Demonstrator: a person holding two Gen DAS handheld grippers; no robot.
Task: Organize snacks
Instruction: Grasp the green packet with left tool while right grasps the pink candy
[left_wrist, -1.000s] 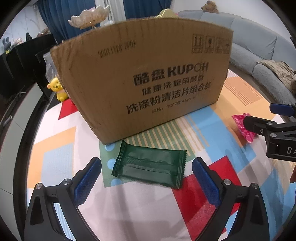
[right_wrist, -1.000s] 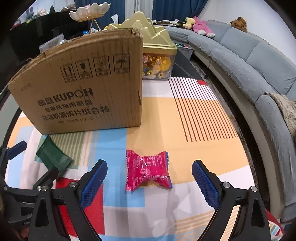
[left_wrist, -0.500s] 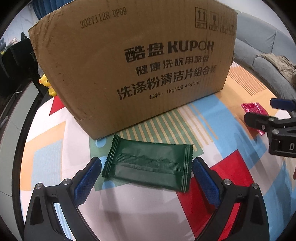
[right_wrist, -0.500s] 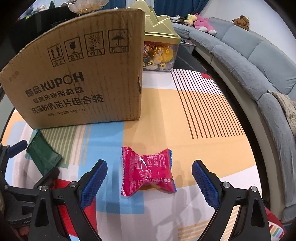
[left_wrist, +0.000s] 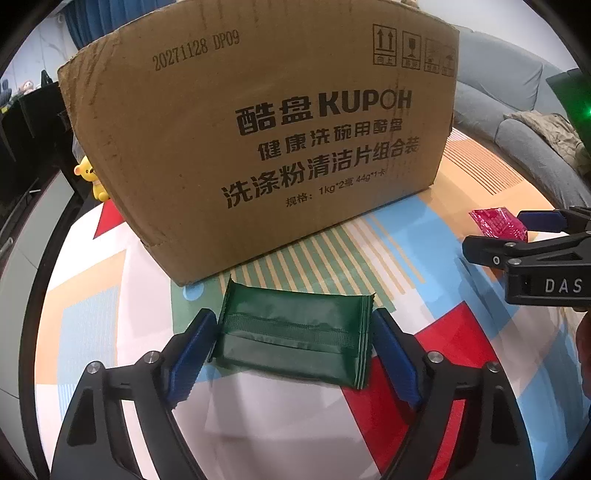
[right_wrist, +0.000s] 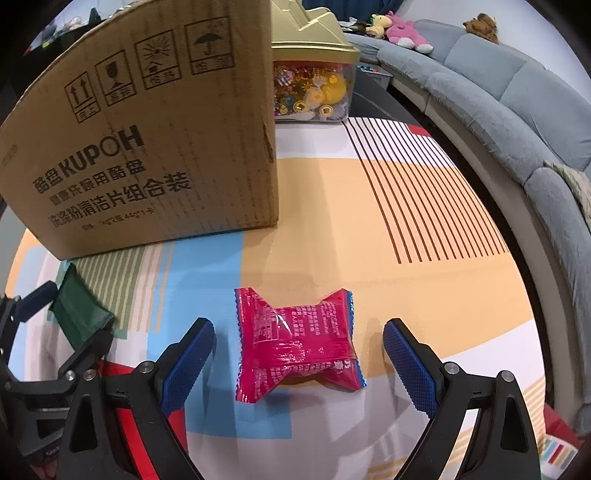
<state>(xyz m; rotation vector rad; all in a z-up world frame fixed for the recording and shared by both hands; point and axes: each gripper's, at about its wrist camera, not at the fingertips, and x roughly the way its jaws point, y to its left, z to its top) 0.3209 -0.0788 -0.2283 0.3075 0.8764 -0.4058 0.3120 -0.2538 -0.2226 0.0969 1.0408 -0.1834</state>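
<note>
Green foil snack packet (left_wrist: 293, 330) lies flat by the cardboard box (left_wrist: 258, 129), bracketed endwise by the left gripper (left_wrist: 293, 341), whose jaws have just been closing, while the right gripper (right_wrist: 299, 354) straddles the pink packet (right_wrist: 297, 345), unclenched.

Both wrist views look steeply down, close over the patterned tablecloth (left_wrist: 92, 332), sharing the cardboard box (left_wrist: 258, 122) between them.
</note>
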